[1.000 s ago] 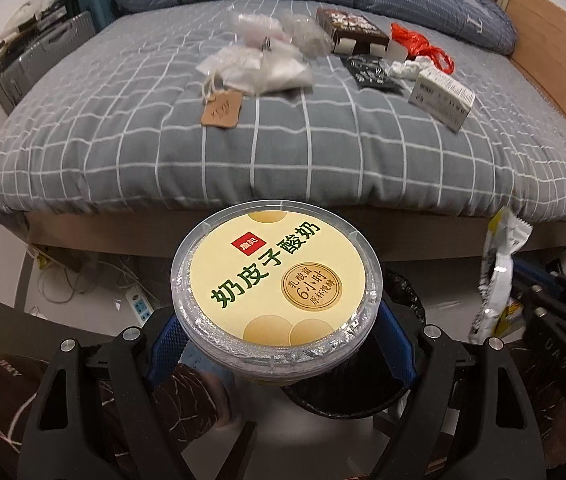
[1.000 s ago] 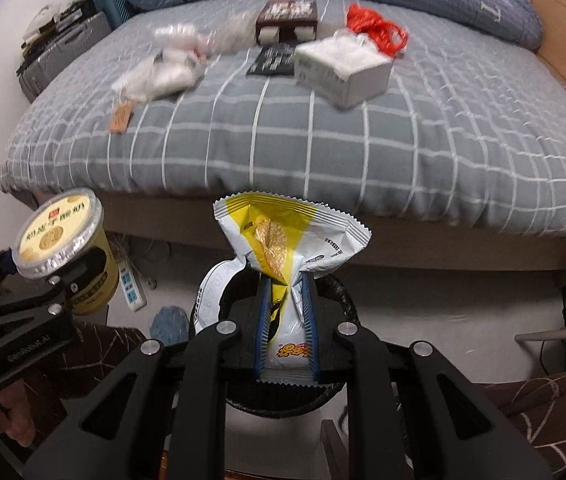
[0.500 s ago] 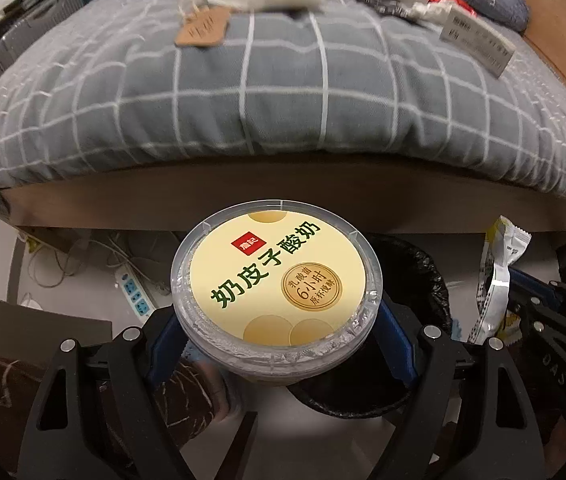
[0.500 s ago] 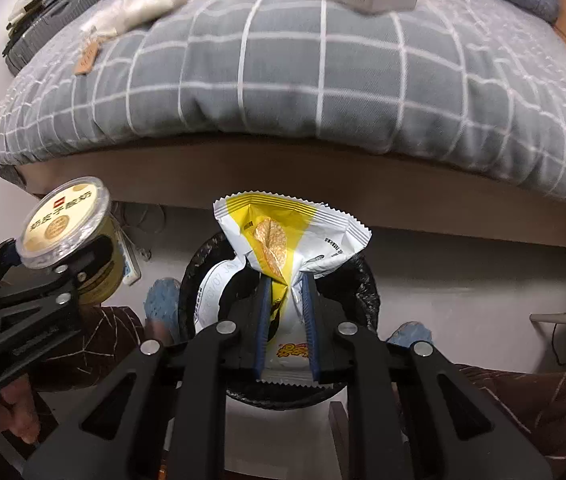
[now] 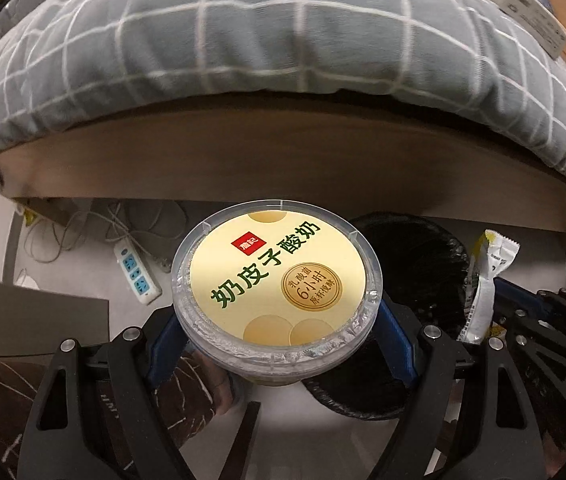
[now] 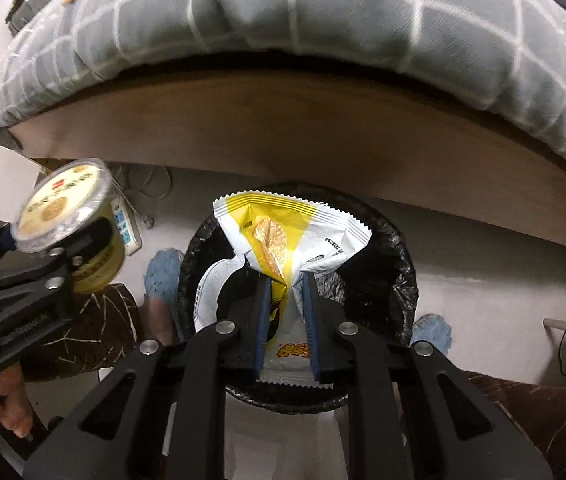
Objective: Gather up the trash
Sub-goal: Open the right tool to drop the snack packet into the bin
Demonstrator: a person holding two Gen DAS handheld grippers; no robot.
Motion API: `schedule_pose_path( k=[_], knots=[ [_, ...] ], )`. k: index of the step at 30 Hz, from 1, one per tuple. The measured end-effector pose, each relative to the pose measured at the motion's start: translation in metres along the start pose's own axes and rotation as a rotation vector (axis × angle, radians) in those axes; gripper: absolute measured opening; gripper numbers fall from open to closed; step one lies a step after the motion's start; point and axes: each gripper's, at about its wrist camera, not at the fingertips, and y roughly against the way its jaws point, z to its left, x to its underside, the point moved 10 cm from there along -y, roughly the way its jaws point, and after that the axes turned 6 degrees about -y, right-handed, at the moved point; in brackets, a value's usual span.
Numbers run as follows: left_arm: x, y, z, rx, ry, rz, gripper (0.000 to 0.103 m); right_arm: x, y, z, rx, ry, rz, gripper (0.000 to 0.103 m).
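My left gripper (image 5: 277,344) is shut on a yellow-lidded yogurt cup (image 5: 277,280), held upright just left of a black-lined trash bin (image 5: 411,264) on the floor. My right gripper (image 6: 286,292) is shut on a yellow and white snack bag (image 6: 287,236), held directly over the bin (image 6: 391,248). The cup (image 6: 67,204) and left gripper (image 6: 43,264) show at the left of the right wrist view. The snack bag (image 5: 483,280) shows at the right of the left wrist view.
The bed's wooden frame (image 5: 283,160) and grey checked duvet (image 5: 283,28) overhang just behind the bin. A white power strip (image 5: 137,276) with cables lies on the floor at left. A white box (image 5: 535,20) lies on the bed. My legs and blue slippers (image 6: 163,272) flank the bin.
Both grippers have dropped lower, toward the floor and bin; the bed top has slid out of sight. The snack bag is now right over the bin. Both grips are unchanged.
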Motion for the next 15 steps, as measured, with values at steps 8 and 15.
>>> schedule_pose_path(
  k=[8,15],
  knots=[
    [0.011,-0.006,0.023,-0.016,0.035,0.018,0.080,0.007,-0.011,0.021,-0.020,0.025,0.019,0.023],
    [0.014,-0.012,0.025,-0.020,0.034,0.022,0.080,0.007,-0.025,0.021,-0.021,0.029,0.033,0.044]
  ],
)
